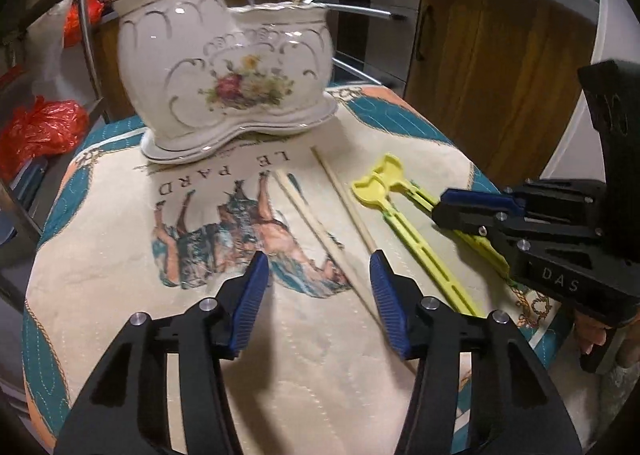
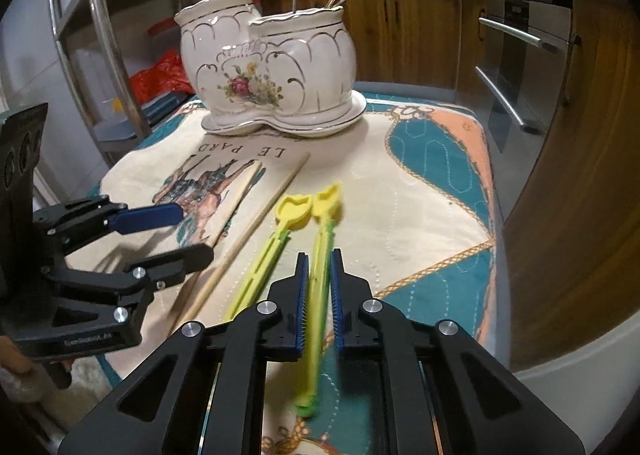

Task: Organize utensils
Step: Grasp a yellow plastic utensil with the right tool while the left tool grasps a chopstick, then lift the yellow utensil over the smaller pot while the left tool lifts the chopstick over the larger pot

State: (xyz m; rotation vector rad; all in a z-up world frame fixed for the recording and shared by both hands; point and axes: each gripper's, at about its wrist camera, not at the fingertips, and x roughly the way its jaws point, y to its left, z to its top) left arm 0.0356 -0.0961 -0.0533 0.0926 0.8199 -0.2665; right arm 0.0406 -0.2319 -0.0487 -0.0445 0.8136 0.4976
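- Right gripper (image 2: 319, 259) is clamped on one yellow training chopstick (image 2: 320, 251), its partner (image 2: 262, 251) just beside at nine o'clock.
- Left gripper (image 1: 318, 261) stands parted over the wooden chopsticks (image 1: 312, 221), gripping nothing.
- Ceramic utensil holder (image 1: 224, 71) sits at twelve o'clock on the mat (image 1: 120, 275).

Table (image 1: 472, 159) under quilted horse-print cloth (image 1: 120, 275). On cloth: white floral ceramic holder (image 1: 224, 79) at far end; two wooden chopsticks (image 1: 316, 231) mid-cloth, apart; two yellow plastic tongs (image 2: 288, 231) just beside them.
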